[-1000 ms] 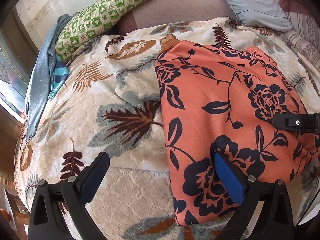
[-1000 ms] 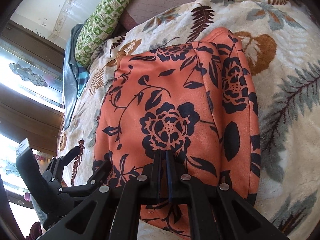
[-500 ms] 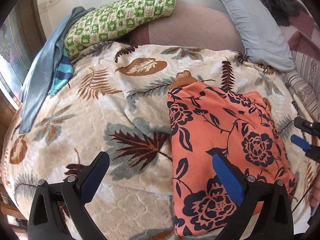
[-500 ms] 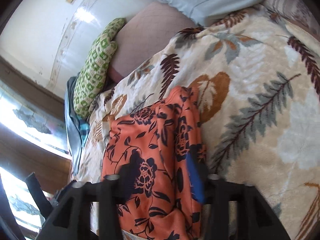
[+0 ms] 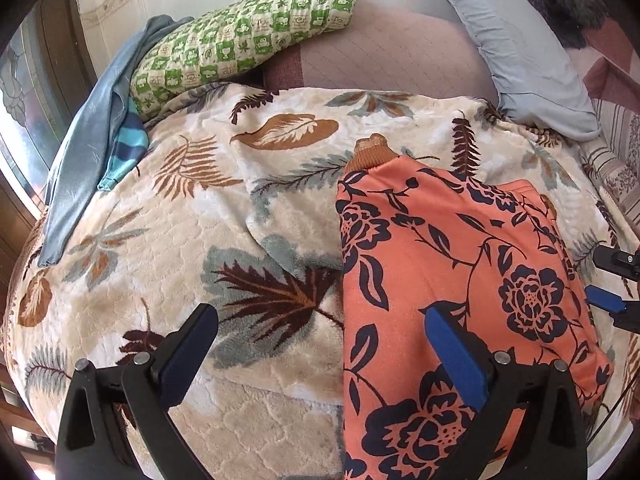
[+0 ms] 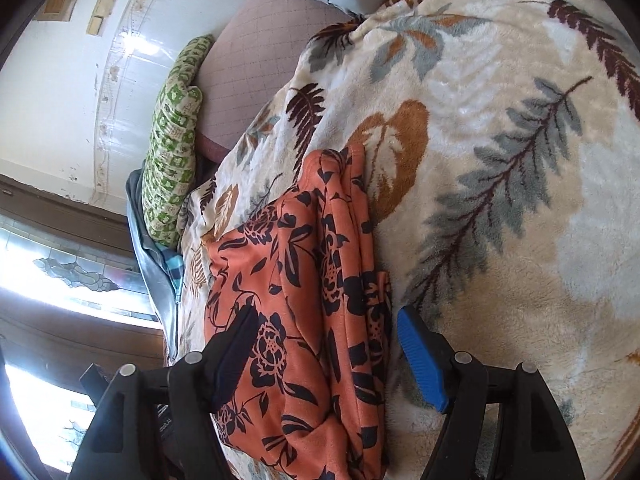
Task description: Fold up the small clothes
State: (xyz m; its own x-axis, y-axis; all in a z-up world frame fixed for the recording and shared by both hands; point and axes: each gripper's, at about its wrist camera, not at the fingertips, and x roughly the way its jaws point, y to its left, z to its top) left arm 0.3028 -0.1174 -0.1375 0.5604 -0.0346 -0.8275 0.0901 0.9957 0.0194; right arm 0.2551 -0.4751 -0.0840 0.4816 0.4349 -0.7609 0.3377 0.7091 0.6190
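Observation:
An orange garment with dark blue flowers [image 5: 452, 280] lies folded on the leaf-patterned blanket [image 5: 180, 248], a brown ribbed cuff at its far end. My left gripper [image 5: 320, 356] is open and empty, its right finger over the garment's near left part. My right gripper [image 6: 332, 356] is open and empty above the garment [image 6: 296, 320]; the garment lies between and below its fingers. The right gripper's tips also show at the right edge of the left wrist view [image 5: 612, 280].
A green checked pillow [image 5: 240, 40], a pink cushion [image 5: 380, 60] and a grey-blue pillow [image 5: 520, 48] lie at the bed's head. Blue clothes [image 5: 92, 152] hang at the left edge. A window and wooden frame [image 6: 60, 280] stand beyond the bed's left side.
My right gripper opened, let go of the garment and pulled back and up. My left gripper also rose and drew back, staying open. The garment stays folded on the blanket.

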